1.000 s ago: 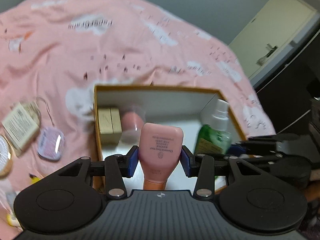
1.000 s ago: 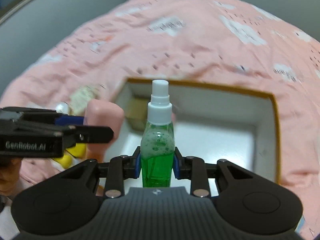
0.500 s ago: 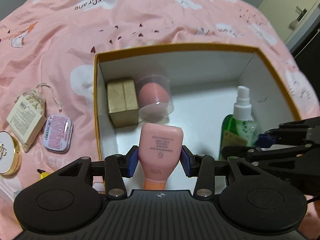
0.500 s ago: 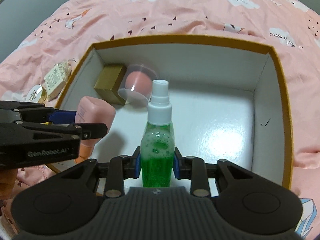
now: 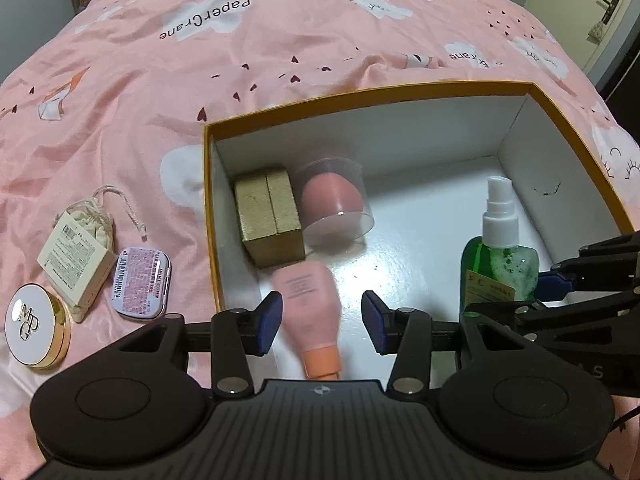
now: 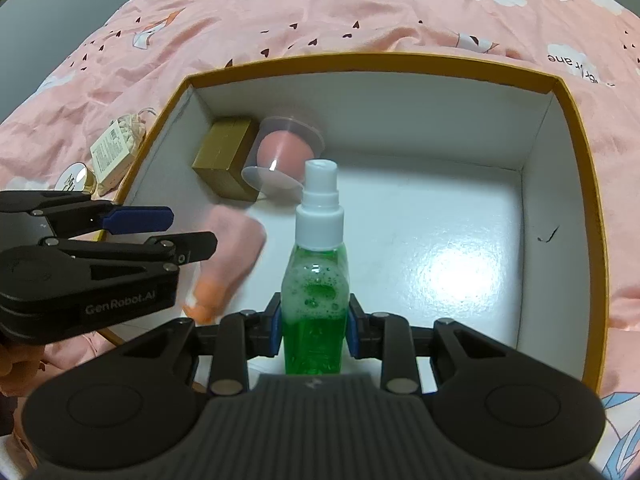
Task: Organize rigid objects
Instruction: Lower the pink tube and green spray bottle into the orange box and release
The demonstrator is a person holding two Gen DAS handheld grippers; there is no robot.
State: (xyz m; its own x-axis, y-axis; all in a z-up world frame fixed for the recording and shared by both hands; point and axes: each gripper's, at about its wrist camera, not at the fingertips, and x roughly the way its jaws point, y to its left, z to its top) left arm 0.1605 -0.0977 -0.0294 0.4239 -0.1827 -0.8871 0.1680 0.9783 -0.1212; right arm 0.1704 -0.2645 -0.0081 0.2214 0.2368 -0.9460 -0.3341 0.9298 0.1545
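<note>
An open white box with an orange rim (image 5: 360,94) (image 6: 576,128) lies on the pink bedspread. My left gripper (image 5: 321,322) is open above its near left part; the pink tube (image 5: 310,304) (image 6: 228,252) is blurred between and below the jaws, free of them. My right gripper (image 6: 313,330) is shut on the green spray bottle (image 6: 315,280) (image 5: 496,264), held upright inside the box. A gold box (image 5: 270,216) (image 6: 224,158) and a pink sponge in a clear case (image 5: 334,204) (image 6: 282,158) sit at the box's far left.
Left of the box on the bedspread lie a cream carton on a drawstring bag (image 5: 74,258), a small pink tin (image 5: 141,282) and a round white-and-gold compact (image 5: 34,330). The box's right half shows bare white floor (image 6: 460,248). A door (image 5: 600,4) is at the far right.
My left gripper has opened and let go of the pink tube, which is dropping into the box. Both grippers moved lower over the box; the right still holds the green bottle.
</note>
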